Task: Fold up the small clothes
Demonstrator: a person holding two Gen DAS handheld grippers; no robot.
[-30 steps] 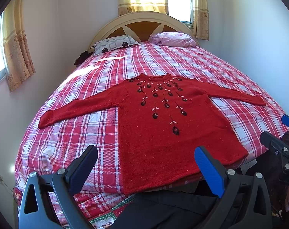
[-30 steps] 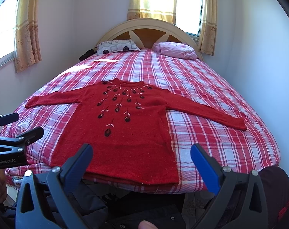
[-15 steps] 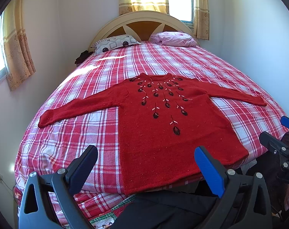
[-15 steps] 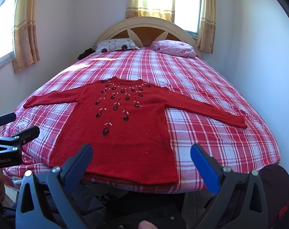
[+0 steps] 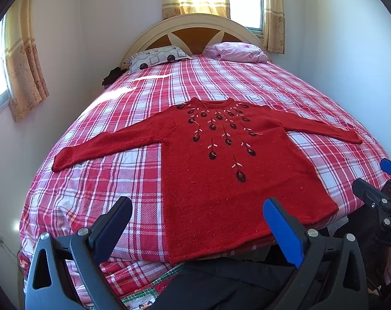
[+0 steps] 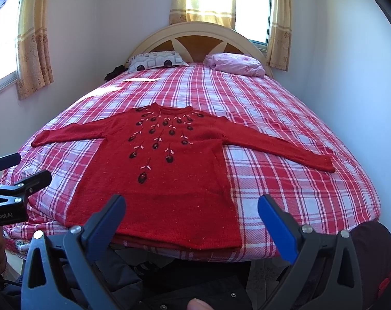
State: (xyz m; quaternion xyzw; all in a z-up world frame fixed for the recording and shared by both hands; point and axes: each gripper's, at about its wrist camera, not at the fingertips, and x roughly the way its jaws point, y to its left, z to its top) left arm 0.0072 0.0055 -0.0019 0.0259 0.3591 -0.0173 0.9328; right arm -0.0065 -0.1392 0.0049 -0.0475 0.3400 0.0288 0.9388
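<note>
Plaid bed [image 5: 133, 180] carries red sweater [image 5: 221, 175] flat, sleeves out, hem at the foot edge, apparently unfolded, all folds left; left gripper [image 5: 198, 222] and right gripper [image 6: 192, 217] both spread wide, holding nothing.

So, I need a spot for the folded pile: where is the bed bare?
Bare plaid bedspread lies between the red sweater collar and the two pillows, and below each spread sleeve. The near middle is covered by the sweater's body.

Bare plaid bedspread [image 6: 285, 180] flanks the flat sweater [image 6: 164, 180]; pillows [image 6: 156, 60] lie well beyond.
</note>
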